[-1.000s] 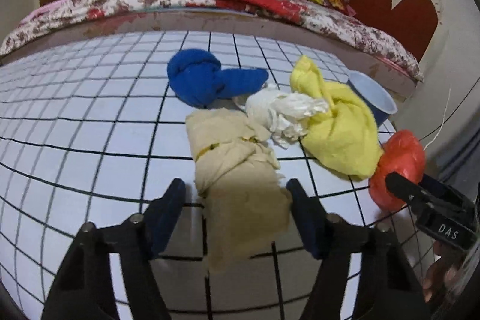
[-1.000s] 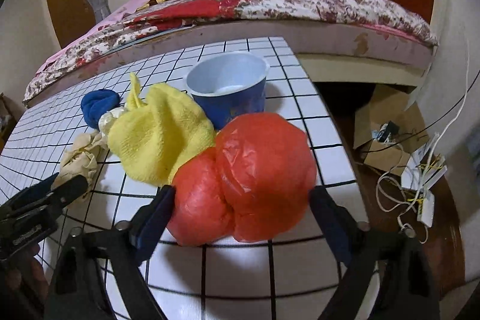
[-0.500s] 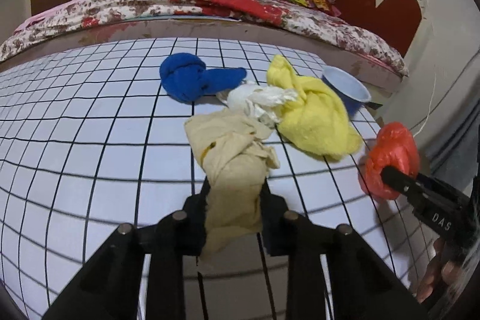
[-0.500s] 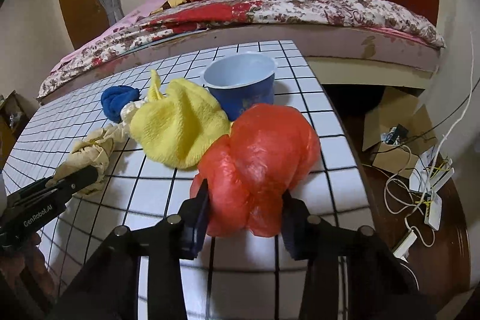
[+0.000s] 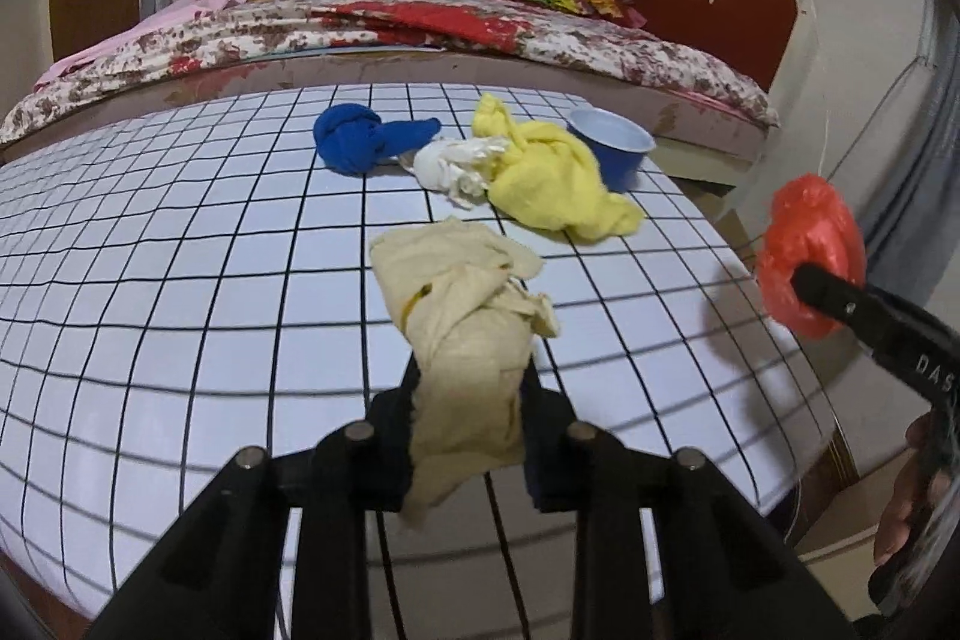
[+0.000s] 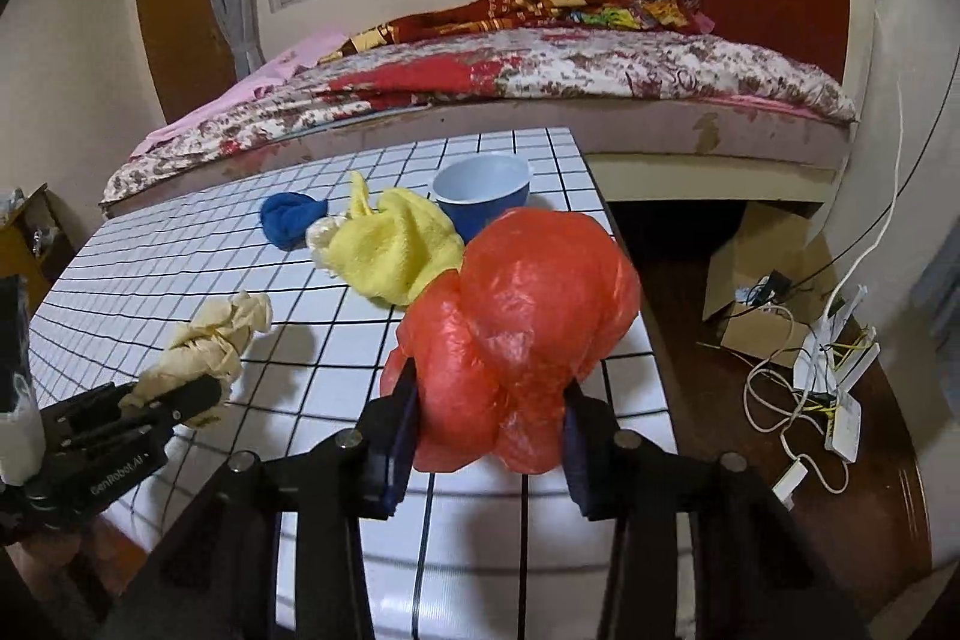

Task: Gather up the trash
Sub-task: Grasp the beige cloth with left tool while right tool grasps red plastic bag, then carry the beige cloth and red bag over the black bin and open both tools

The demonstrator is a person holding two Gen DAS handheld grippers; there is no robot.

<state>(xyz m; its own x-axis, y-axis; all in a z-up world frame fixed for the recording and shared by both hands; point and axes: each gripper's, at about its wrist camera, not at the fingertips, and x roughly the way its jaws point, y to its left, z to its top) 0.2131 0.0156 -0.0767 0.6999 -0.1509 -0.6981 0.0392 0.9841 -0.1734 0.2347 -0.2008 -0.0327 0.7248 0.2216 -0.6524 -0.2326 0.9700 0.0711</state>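
My left gripper (image 5: 469,430) is shut on a knotted beige cloth (image 5: 465,316) and holds it above the grid-patterned table (image 5: 180,280); the cloth also shows in the right wrist view (image 6: 210,346). My right gripper (image 6: 486,442) is shut on a crumpled red plastic bag (image 6: 516,334), lifted near the table's right edge; the bag also shows in the left wrist view (image 5: 807,244). A blue cloth (image 5: 360,142), white crumpled tissue (image 5: 450,163) and yellow cloth (image 5: 552,184) lie at the far side.
A blue cup (image 5: 612,148) stands by the yellow cloth at the far right corner. A bed (image 5: 420,34) runs behind the table. On the floor to the right are a cardboard box (image 6: 762,274) and cables with a power strip (image 6: 834,388).
Both grippers closed: the left on the beige cloth, the right on the red bag. Both then lifted their loads up and back from the table.
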